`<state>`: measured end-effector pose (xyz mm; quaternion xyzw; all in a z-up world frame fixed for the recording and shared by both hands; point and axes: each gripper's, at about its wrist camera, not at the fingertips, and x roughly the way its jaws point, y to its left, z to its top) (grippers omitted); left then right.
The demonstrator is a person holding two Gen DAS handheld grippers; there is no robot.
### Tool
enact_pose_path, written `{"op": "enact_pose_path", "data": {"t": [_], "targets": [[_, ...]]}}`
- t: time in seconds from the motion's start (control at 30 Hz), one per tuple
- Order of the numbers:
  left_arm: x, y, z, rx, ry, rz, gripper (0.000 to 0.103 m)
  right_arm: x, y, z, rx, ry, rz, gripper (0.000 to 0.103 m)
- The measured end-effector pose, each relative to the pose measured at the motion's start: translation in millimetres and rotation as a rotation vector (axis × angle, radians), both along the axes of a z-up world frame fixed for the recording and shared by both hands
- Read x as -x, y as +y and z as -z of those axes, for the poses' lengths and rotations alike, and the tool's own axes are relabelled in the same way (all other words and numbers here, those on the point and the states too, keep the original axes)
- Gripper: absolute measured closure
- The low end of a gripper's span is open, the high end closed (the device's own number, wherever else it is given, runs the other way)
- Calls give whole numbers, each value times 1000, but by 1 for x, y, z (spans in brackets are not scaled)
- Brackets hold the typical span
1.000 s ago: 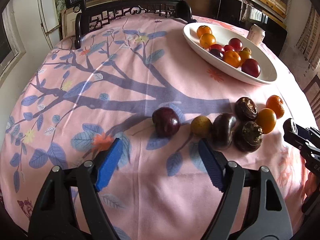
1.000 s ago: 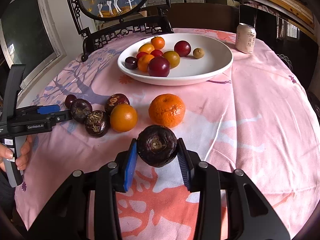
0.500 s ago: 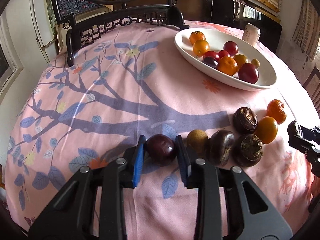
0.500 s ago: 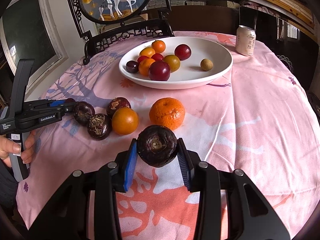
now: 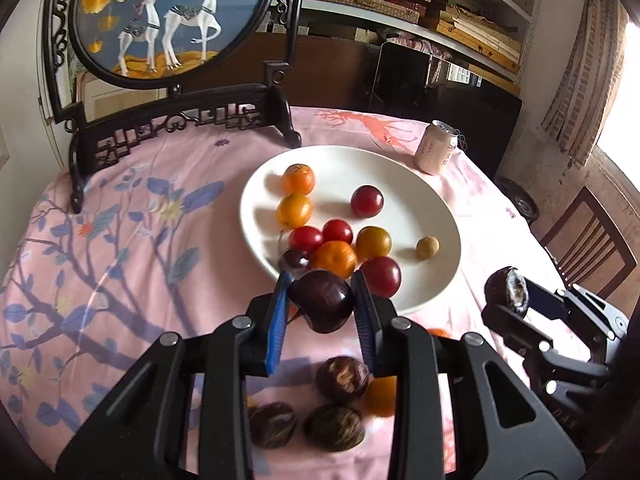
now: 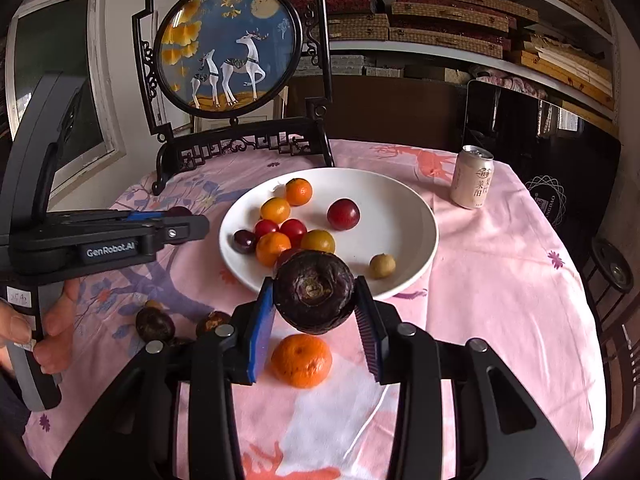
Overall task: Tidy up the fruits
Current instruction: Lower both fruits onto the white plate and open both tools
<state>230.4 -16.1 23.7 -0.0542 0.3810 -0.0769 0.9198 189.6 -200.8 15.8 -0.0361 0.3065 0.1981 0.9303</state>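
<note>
My left gripper [image 5: 322, 304] is shut on a dark red plum [image 5: 322, 300] and holds it in the air near the front rim of the white plate [image 5: 440, 216]. My right gripper [image 6: 314, 312] is shut on a dark purple mangosteen [image 6: 314, 290], also lifted, in front of the plate [image 6: 412, 220]. The plate holds several oranges, red plums and a small longan [image 6: 382, 266]. On the cloth below lie mangosteens [image 5: 342, 378], an orange [image 5: 382, 396] and a tangerine [image 6: 302, 360].
A drink can [image 6: 472, 178] stands right of the plate. A framed deer screen on a black stand [image 6: 240, 140] stands behind it. A wooden chair [image 5: 588, 240] is at the table's right edge. The left gripper's body [image 6: 100, 236] shows in the right wrist view.
Both grippers have risen off the cloth with their fruit and moved toward the plate. A second ago the left gripper was open around the plum; it shut on it half a second ago.
</note>
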Motion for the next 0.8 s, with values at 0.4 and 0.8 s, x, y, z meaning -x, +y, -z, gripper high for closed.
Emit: {"op": "enact_pose_path", "data": {"t": [0.4, 0.8], "targets": [[-54, -15, 31, -8, 32, -119, 29, -63, -4, 38, -27, 121, 82, 60], [10, 17, 18, 18, 52, -120, 15, -6, -14, 33, -5, 143, 18, 52]]}}
